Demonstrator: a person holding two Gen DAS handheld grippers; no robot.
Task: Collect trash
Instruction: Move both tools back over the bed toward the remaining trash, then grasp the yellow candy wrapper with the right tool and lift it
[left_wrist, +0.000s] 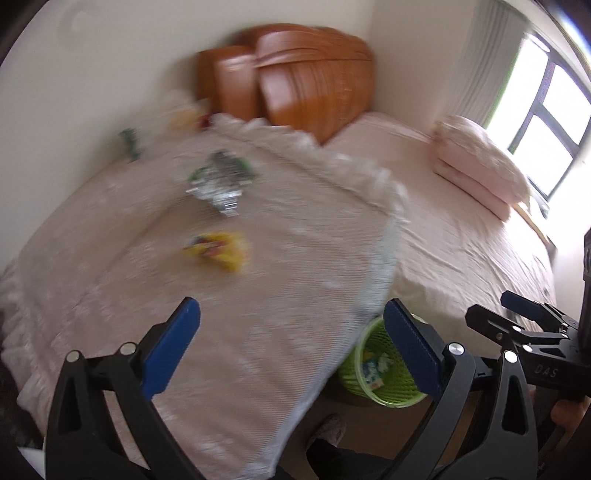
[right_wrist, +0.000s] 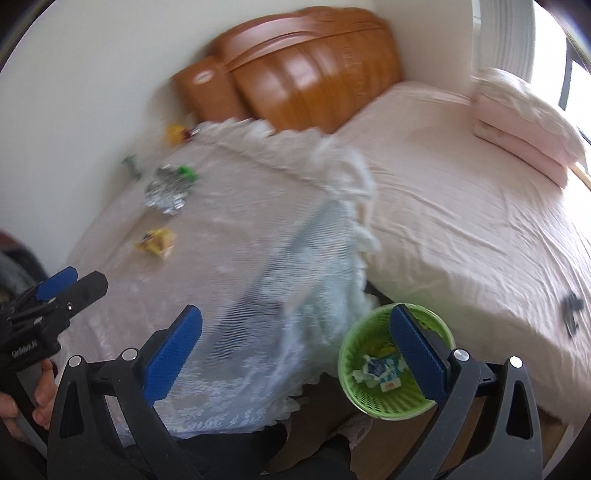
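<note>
- The left hand-held gripper (left_wrist: 291, 343) hangs over the near edge of the bed (left_wrist: 461, 236) with its blue pads spread wide and nothing between them.
- The right hand-held gripper (right_wrist: 295, 347) is likewise wide open and empty. It sits just beside the left one, each showing at the edge of the other's view.
- The trash lies on the lace cover (left_wrist: 258, 295) spread over the left part of the bed. A yellow wrapper (left_wrist: 218, 250) is nearest, and a crumpled silver-and-green foil packet (left_wrist: 221, 181) lies beyond it.
- More small pieces, green and yellow, sit near the wall by the wooden headboard (left_wrist: 314, 77). Blur makes them hard to identify.
- A green mesh basket (right_wrist: 354, 380) stands on the floor at the foot of the bed, just below the right hand-held gripper. A blue-and-white wrapper (right_wrist: 380, 365) already lies inside it.
- The basket seems placed there so that pieces can be dropped in with a short carry from the bed edge.
- Both hand-held grippers being open suggests a reach for the next piece, probably the yellow wrapper, as it is closest.
- Folded pink bedding (left_wrist: 480, 162) lies on the far side near the window, well apart from the trash.
</note>
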